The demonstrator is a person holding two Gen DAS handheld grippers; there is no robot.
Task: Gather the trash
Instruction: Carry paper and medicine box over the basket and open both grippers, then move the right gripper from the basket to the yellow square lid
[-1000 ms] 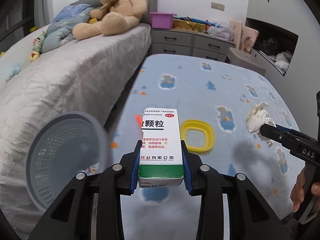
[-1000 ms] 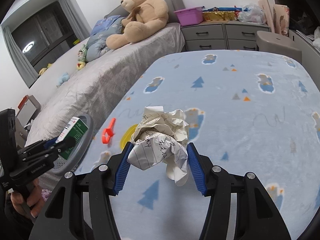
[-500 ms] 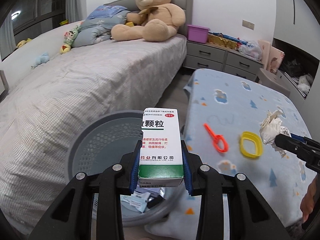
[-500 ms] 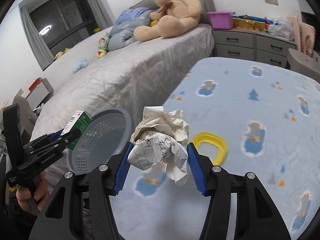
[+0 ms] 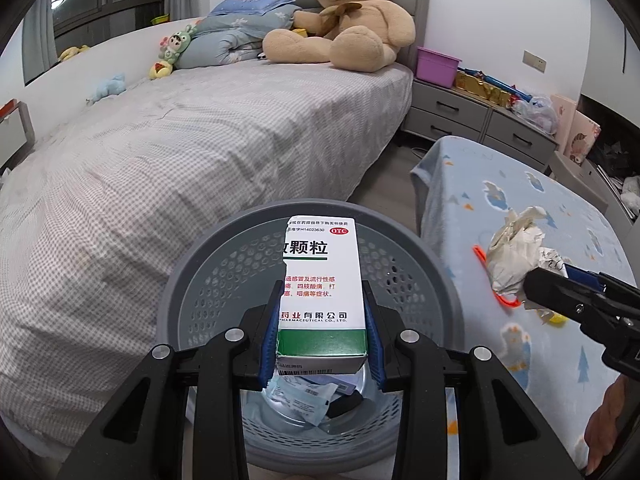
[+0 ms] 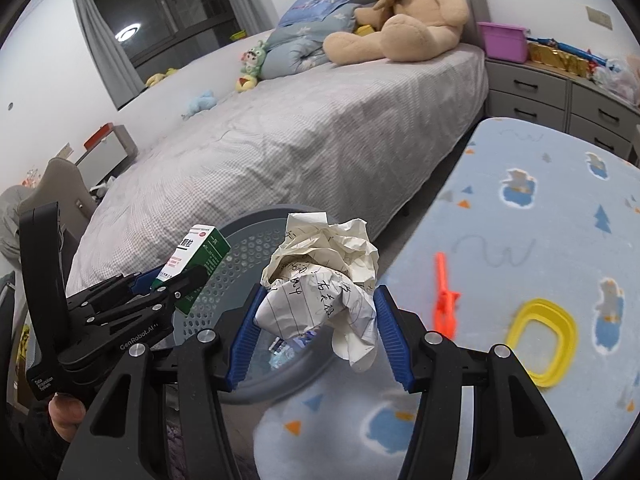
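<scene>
Over the grey bin (image 5: 192, 280) we hold our left gripper (image 5: 322, 332), its blue pads clamped on the lower sides of a white and green medicine box (image 5: 320, 276) that stands upright between them. Beneath the box, at the bottom of the perforated bin, lie a few wrappers (image 5: 304, 396) and a dark scrap. Beside the bin's right rim, our right gripper (image 6: 316, 320) grips a crumpled ball of lined paper (image 6: 320, 276), the pads pressing its two sides while a loose tail of paper hangs below. From the right camera the paper ball sits in front of the bin's near rim (image 6: 288, 376), at the edge of the low bed covered by a blue blanket (image 6: 540, 208). On that blanket lie an orange plastic piece (image 6: 444, 292) and a yellow ring (image 6: 544, 344), near each other but apart. Behind the bin runs a larger bed with a grey checked sheet (image 5: 160, 160), and a big teddy bear (image 5: 352, 20) sits at its head. A purple tub (image 5: 436, 66) stands on the grey drawers (image 5: 480, 124) beside it.
</scene>
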